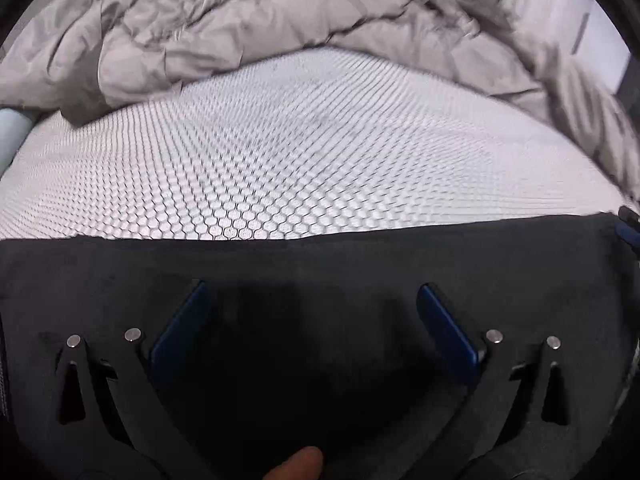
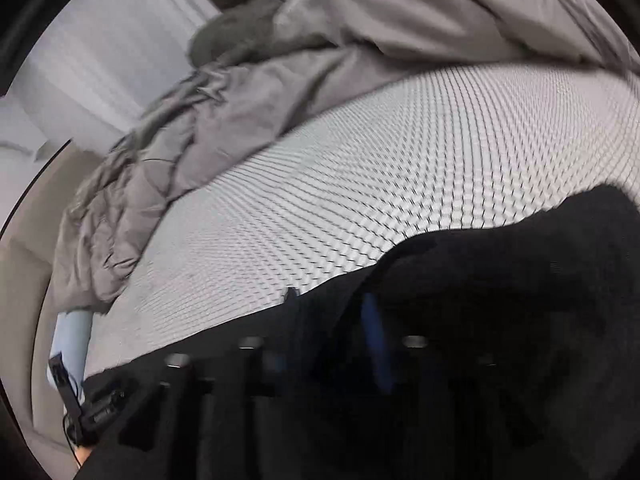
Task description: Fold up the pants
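Observation:
The dark pants [image 1: 320,264] lie flat across the near part of a white bed with a honeycomb pattern [image 1: 304,152]. My left gripper [image 1: 312,296] is open, its blue pads spread wide just above the dark cloth. In the right wrist view the pants [image 2: 500,280] rise in a fold at the right. My right gripper [image 2: 332,320] is blurred; its blue pad [image 2: 376,344] stands close against the dark cloth, and the jaws look shut on the pants.
A crumpled grey duvet [image 1: 248,20] is heaped along the far side of the bed and also shows in the right wrist view [image 2: 280,80]. A white wall [image 2: 100,52] lies beyond. The left gripper [image 2: 76,404] shows at the bed's left edge.

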`<state>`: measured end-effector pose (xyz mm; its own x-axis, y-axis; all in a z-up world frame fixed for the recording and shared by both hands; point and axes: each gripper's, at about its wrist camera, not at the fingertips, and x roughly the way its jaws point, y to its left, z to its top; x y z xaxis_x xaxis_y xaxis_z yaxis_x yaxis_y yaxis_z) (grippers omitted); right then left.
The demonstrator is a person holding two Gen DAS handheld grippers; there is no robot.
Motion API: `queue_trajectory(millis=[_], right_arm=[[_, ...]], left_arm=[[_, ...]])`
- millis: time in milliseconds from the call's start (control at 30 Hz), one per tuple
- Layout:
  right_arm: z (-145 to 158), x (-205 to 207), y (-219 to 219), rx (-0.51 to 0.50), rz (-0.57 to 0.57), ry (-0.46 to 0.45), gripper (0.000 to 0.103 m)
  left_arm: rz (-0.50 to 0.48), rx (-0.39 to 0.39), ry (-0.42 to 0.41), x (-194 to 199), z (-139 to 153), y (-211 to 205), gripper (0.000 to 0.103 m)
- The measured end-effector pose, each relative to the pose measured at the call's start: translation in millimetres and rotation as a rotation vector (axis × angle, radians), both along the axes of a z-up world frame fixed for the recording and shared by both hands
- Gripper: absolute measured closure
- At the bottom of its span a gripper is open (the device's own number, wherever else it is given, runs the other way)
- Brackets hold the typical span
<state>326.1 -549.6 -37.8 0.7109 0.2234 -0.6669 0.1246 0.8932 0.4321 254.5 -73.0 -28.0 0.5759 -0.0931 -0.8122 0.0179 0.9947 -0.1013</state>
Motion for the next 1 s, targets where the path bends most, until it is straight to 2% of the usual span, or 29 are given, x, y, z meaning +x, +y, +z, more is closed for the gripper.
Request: queue_trajectory(millis=[33, 67, 133, 167, 300, 367, 467, 533, 600, 633, 733, 833, 867, 933, 1000], right_arm=[[7, -9, 5, -0.023, 0.024, -0.016, 0.029], [15, -19, 12, -0.055, 0.050, -0.036, 0.019], [24, -42, 28, -0.125, 0.076, -0.043, 0.009], [25, -53, 35, -0.167, 0.083, -0.052, 0.006], [13, -98, 60, -0.301, 0.156, -0.031, 0.005], [5, -119, 75, -0.323, 0.224, -0.027, 0.005], [-14, -139, 110, -0.378, 0.357, -0.022, 0.005], [-33, -148, 133, -0.418, 0.428, 0.013, 0.005], [-47, -154, 143, -0.479, 0.473, 0.045, 0.005], [-50, -157, 144, -0.515, 0.478, 0.042, 0.005], [-49, -170, 107, -0.544, 0.423, 0.066, 0.005], [-51, -173, 49, -0.651, 0.215, 0.124, 0.005], [-52, -175, 25, -0.623, 0.152, 0.135, 0.005], [-52, -181, 1, -0.540, 0.104, 0.141, 0.005], [-46, -186, 6, -0.596, 0.100, 0.138, 0.005]], left_arm=[[-0.017, 0.008, -0.021, -9, 7, -1, 0.001], [-0.028, 0.017, -0.043, -17, 14, -1, 0.001], [-0.058, 0.013, -0.078, -38, 28, -3, 0.001], [-0.067, 0.006, -0.085, -45, 32, -4, 0.001], [-0.116, -0.035, -0.093, -86, 40, -23, 0.001], [-0.162, -0.043, -0.073, -103, 36, -40, 0.001], [-0.211, -0.011, -0.066, -123, 25, -68, 0.001], [-0.259, 0.022, -0.035, -138, 13, -84, 0.001], [-0.333, 0.098, 0.020, -150, -5, -98, 0.000], [-0.348, 0.127, 0.022, -155, -11, -101, 0.000], [-0.320, 0.092, 0.037, -161, -12, -80, 0.000], [-0.237, 0.097, 0.061, -162, -14, -53, 0.000], [-0.213, 0.087, 0.071, -163, -14, -46, 0.000], [-0.178, 0.091, 0.077, -167, -12, -39, 0.000], [-0.175, 0.087, 0.077, -173, -6, -39, 0.001]])
